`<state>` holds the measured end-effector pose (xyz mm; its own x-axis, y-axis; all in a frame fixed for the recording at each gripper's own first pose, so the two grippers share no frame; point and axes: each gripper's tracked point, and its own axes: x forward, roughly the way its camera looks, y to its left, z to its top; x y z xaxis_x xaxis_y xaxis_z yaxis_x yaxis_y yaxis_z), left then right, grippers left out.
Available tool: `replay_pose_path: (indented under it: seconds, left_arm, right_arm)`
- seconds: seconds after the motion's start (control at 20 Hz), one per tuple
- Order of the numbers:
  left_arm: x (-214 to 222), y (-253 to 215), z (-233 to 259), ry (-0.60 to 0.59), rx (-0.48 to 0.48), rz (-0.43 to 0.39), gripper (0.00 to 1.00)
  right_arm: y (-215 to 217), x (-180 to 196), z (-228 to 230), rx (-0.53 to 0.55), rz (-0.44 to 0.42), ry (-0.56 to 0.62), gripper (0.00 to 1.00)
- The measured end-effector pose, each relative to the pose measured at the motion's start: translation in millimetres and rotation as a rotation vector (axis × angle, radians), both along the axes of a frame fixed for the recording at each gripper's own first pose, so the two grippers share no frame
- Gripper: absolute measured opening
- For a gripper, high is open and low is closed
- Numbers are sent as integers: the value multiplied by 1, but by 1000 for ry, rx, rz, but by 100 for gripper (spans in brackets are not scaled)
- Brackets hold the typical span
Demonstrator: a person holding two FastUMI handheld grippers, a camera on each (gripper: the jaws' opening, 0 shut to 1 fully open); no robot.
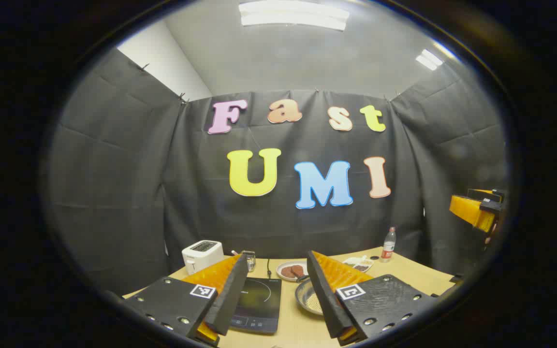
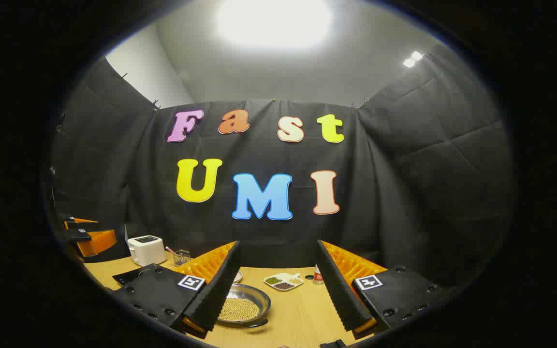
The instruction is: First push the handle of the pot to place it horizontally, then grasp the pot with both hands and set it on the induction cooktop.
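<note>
A shallow metal pot [image 2: 259, 300] holding pale grains sits on the wooden table, just inside the left finger in the right gripper view; its dark handle [image 2: 255, 323] lies at the near rim. My right gripper [image 2: 278, 244] hangs open above the table with nothing between its fingers. The left gripper view has the black induction cooktop [image 1: 256, 302] between the open fingers of my left gripper [image 1: 277, 258], and the pot [image 1: 306, 298] to its right, partly hidden by the right finger. Each gripper also shows far off in the other's view: the right gripper [image 1: 476, 210] and the left gripper [image 2: 87, 239].
A white toaster [image 1: 202, 255] and a small wire basket [image 2: 181, 257] stand at the back left. A plate of brown pieces [image 1: 292, 270], a divided dish [image 2: 284, 281] and a bottle [image 1: 388, 245] stand behind the pot. Black cloth walls close the table's far side.
</note>
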<state>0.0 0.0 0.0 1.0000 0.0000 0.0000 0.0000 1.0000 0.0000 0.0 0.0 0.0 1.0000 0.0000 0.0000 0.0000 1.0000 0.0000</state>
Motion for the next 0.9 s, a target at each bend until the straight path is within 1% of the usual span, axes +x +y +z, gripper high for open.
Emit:
replay_pose_path:
  seconds: [0.05, 0.1, 0.15, 0.2, 0.5, 0.55, 0.6, 0.65, 0.7, 0.75, 0.9]
  left_arm:
    - [0, 0, 0, -1, 4, 2, 75]
    - [-1, -1, 1, -2, 6, 1, 72]
    - [-3, -1, 1, -3, 7, 2, 75]
    - [-3, 0, 2, -3, 5, 4, 72]
    - [-11, 10, 3, -7, -4, 25, 72]
    - [-14, 12, 4, -11, -4, 29, 75]
    - [-14, 13, 6, -11, -2, 32, 72]
    - [-15, 13, 5, -13, 0, 33, 72]
    - [-15, 14, 6, -16, 1, 34, 75]
    - [-16, 14, 7, -19, 4, 34, 72]
    - [-17, 15, 9, -27, 9, 31, 72]
  right_arm:
    - [0, -1, 0, -2, 2, 0, 96]
    - [1, -1, -1, -1, 4, 0, 96]
    - [1, -1, -1, -1, 5, 1, 96]
    - [0, -1, 0, -2, 3, 1, 96]
    - [1, -5, -6, 0, 4, 17, 96]
    - [0, -7, -6, 1, 3, 21, 96]
    - [1, -6, -8, 4, 3, 26, 97]
    - [1, -7, -8, 7, 5, 29, 97]
    - [2, -7, -8, 10, 5, 31, 96]
    - [2, -7, -8, 11, 6, 33, 96]
    - [4, -6, -11, 13, 7, 41, 96]
